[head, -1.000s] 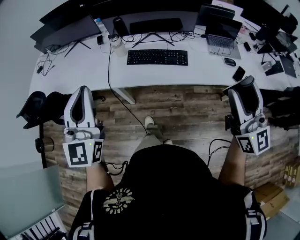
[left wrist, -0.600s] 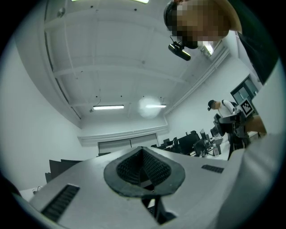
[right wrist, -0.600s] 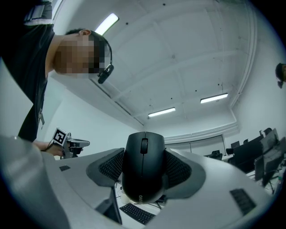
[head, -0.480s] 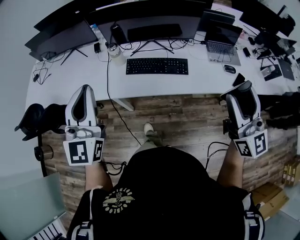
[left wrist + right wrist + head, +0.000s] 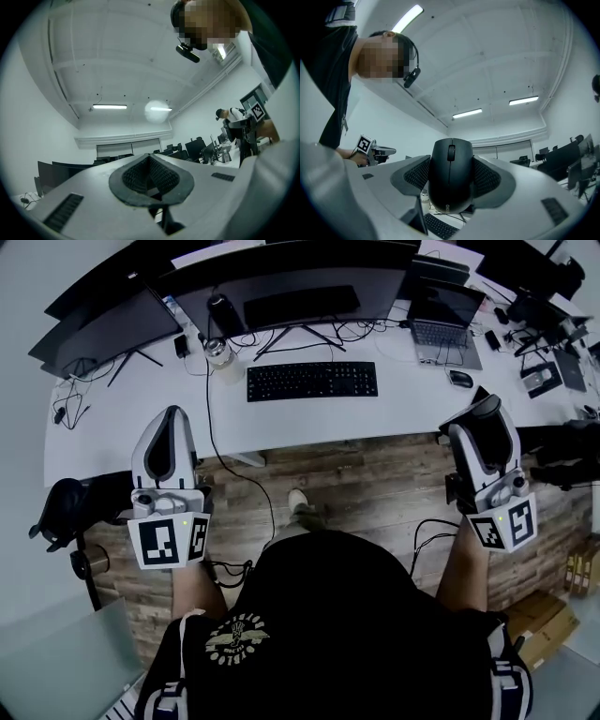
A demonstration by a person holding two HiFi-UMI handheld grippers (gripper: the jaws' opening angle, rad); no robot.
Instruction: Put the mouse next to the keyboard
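The right gripper [image 5: 484, 418], at about 3 o'clock in the head view, had its jaws clamped on the black mouse [image 5: 451, 178], held in the air. The keyboard [image 5: 312, 381] lay on the white desk [image 5: 112, 423] at 12 o'clock. The left gripper [image 5: 167, 427], at 9 o'clock, had its jaws pressed together on nothing.

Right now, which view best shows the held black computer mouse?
Right gripper view: the black computer mouse sits centred, clamped between the jaws. Head view hides it within the right gripper; left gripper view lacks it.
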